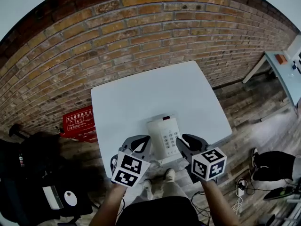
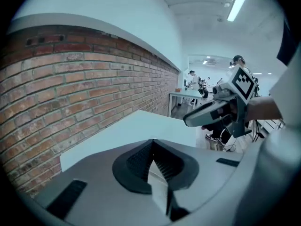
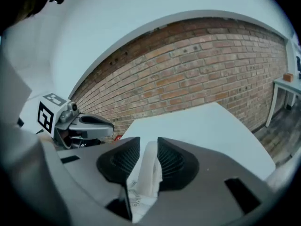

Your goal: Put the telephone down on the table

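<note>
A white telephone (image 1: 163,133) with a keypad lies at the near edge of the white table (image 1: 141,88); whether it rests flat there I cannot tell. Its coiled cord (image 1: 155,163) hangs off the edge. My right gripper (image 1: 181,145) is at its right side. In the right gripper view, the gripper (image 3: 148,147) is shut on the telephone's white rim (image 3: 149,173). At the telephone's left side, my left gripper (image 1: 142,144) is shut (image 2: 151,147). A pale sliver shows behind its tips.
A brick wall (image 1: 117,36) runs behind the table. On the floor to the left are a red box (image 1: 77,121) and black bags (image 1: 33,173). A second white table (image 1: 287,74) stands at the right, with cables (image 1: 242,187) on the floor near it.
</note>
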Demonstrator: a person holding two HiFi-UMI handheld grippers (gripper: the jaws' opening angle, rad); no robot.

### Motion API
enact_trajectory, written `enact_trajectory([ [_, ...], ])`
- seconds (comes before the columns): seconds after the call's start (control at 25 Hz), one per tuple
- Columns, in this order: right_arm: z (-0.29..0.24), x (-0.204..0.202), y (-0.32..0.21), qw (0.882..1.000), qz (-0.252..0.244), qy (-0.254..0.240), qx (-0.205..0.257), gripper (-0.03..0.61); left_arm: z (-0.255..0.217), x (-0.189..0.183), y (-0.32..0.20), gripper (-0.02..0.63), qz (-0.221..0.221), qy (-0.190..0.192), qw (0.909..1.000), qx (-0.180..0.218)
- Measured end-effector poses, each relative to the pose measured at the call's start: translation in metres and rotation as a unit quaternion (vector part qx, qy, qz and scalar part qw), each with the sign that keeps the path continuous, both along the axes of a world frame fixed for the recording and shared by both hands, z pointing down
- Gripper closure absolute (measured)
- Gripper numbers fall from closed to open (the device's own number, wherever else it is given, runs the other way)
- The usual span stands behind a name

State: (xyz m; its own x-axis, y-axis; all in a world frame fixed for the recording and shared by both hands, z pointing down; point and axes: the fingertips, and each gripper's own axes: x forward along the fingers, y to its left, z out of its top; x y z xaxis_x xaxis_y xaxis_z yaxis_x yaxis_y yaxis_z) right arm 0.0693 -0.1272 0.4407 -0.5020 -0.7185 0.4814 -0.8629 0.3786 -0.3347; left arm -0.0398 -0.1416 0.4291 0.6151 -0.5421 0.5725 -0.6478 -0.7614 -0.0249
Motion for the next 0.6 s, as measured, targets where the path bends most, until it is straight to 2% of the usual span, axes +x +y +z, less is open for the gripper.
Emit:
enact_trajectory([
  [0.24,-0.061,-0.027,0.015,0.994,0.035,0.018,0.103,0.523,-0.040,-0.016,0.021,0.606,0.018,0.035,0.9988,0.030],
  [0.6,-0.110,-0.059,0.046,0.980,0.076,0.043,0.181,0.566,-0.077,-0.027,0.044,0.606,0.064,0.103,0.9914,0.050],
])
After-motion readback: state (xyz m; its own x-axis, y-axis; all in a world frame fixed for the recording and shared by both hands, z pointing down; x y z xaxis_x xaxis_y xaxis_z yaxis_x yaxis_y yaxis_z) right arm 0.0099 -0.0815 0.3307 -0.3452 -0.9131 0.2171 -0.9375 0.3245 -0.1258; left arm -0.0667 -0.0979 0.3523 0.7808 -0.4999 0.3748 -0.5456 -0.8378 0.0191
